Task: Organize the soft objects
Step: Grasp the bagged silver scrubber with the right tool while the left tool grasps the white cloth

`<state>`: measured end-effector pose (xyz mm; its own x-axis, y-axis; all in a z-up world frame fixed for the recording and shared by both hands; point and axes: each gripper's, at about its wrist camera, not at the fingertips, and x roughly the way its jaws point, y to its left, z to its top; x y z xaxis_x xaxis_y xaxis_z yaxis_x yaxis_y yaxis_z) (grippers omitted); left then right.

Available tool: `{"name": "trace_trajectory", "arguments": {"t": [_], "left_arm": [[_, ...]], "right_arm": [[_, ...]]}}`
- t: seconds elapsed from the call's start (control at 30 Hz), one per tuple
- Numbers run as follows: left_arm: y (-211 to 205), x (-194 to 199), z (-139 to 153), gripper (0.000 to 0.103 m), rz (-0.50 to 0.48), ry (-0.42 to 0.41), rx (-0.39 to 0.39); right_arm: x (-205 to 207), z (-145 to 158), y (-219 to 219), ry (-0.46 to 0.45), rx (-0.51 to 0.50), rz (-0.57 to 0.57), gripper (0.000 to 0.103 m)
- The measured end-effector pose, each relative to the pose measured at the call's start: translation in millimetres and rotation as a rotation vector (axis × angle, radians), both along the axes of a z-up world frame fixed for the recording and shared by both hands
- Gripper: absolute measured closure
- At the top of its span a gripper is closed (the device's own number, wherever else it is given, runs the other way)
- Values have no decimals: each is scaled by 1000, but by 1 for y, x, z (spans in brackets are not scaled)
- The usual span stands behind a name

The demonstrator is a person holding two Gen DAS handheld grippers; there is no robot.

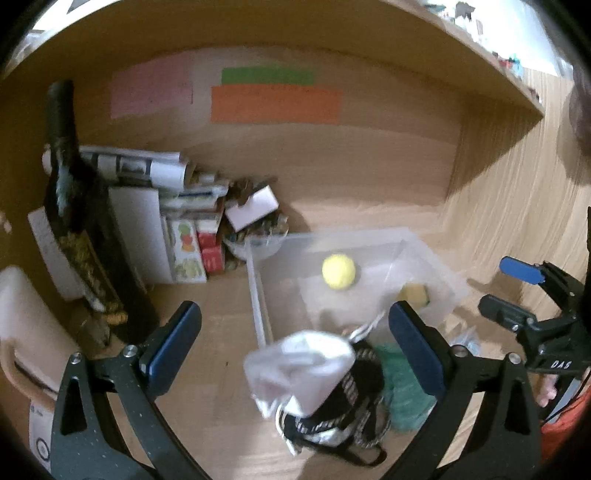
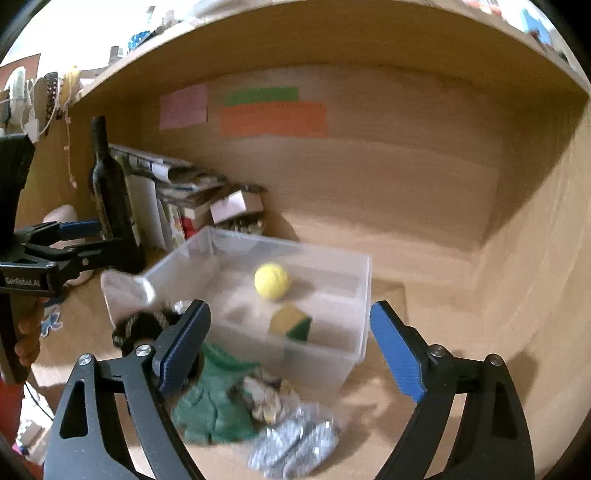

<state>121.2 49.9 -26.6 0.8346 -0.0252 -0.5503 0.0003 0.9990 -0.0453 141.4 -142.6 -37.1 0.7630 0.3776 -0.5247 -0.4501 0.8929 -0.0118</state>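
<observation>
Right wrist: wooden desk, shelf above

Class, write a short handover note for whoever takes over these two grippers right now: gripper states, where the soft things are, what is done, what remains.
Left gripper: open, holding nothing.
Right gripper: open, holding nothing.
In the clear bin: yellow ball, yellow-green sponge.
Outside on the desk, in front of the bin: white sock on a black-and-white garment, green cloth, silver bag.
Left to do: move the loose soft pieces into the bin.
</observation>
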Motion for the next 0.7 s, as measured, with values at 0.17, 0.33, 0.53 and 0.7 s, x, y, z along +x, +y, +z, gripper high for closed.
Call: {"name": "trace_trajectory", "arguments": {"t": [0.17,0.33,0.53,0.7], "left_arm": [[7,0,-27,0,19,53,-17],[12,3,-48,14,14,96,-63],[9,6,-63,36,-29,128,-111],[4,6,-71,63,-50,153,-103]], "right_arm": [[-4,-30,-8,82,-25,-23,16],[-4,-54,-15,169,-41,-47,16],[-1,-71,-28,254,-34,-58,18],[-2,-78,-33,300,-27,-36,42]]}}
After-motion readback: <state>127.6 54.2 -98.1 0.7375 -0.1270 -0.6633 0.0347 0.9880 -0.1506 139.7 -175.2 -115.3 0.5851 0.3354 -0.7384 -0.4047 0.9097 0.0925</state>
